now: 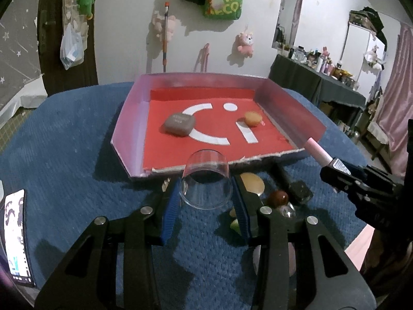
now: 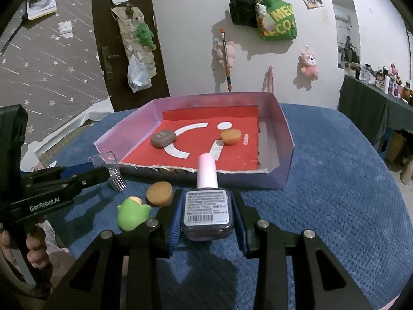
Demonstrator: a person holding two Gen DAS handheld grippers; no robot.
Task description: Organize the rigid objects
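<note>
My left gripper is shut on a clear glass cup, held on its side just before the front edge of the red-floored cardboard tray. My right gripper is shut on a nail polish bottle with a pink cap, also in front of the tray. In the tray lie a grey-brown pebble-like case and an orange round disc. The right gripper with the bottle's pink cap shows at the right of the left wrist view.
On the blue cloth before the tray lie an orange disc, a green toy, a dark red ball and a black block. A phone lies at the left edge. A cluttered dark table stands behind right.
</note>
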